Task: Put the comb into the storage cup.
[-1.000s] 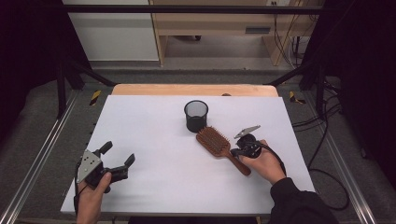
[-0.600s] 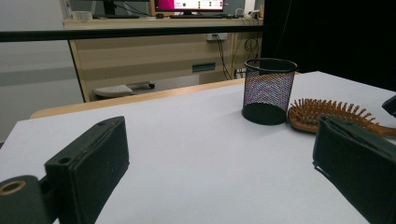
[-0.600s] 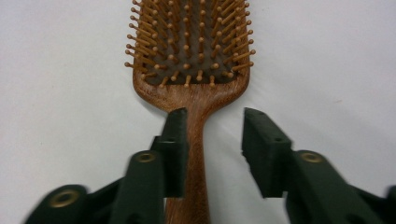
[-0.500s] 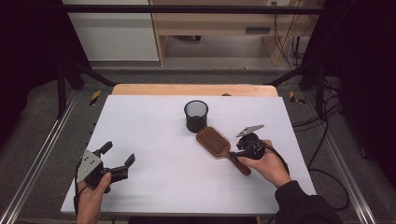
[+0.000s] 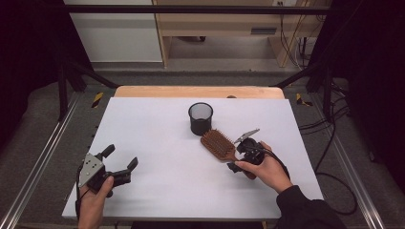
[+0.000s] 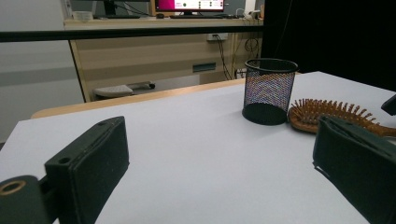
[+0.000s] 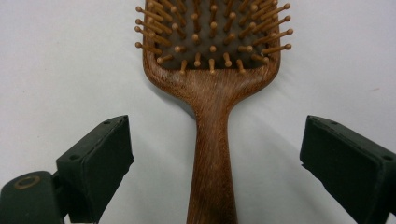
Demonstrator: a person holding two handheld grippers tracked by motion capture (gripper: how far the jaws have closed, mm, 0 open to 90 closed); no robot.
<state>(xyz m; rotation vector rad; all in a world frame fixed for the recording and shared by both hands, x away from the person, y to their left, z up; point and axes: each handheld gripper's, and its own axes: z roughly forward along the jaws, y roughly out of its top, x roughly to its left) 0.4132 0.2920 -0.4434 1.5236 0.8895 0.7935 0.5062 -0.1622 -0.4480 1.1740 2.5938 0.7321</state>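
A wooden paddle hairbrush [image 5: 217,144] lies bristles up on the white table, its handle pointing to the near right. My right gripper [image 5: 237,156] sits low over that handle. In the right gripper view the jaws stand wide on either side of the handle [image 7: 212,140] without touching it; they have just been opening. A black mesh cup [image 5: 200,118] stands upright just behind the brush head. My left gripper [image 5: 121,157] rests open at the near left, with nothing between its jaws. The left gripper view looks across the table at the cup [image 6: 268,91] and the brush [image 6: 327,114].
The white tabletop [image 5: 157,124] has a wooden strip along its far edge. Metal rails run along both sides of the table. Cables lie on the floor to the right, and a wooden desk stands behind.
The right gripper's jaws have spread apart from the brush handle, which stays lying on the table. The left gripper has not moved.
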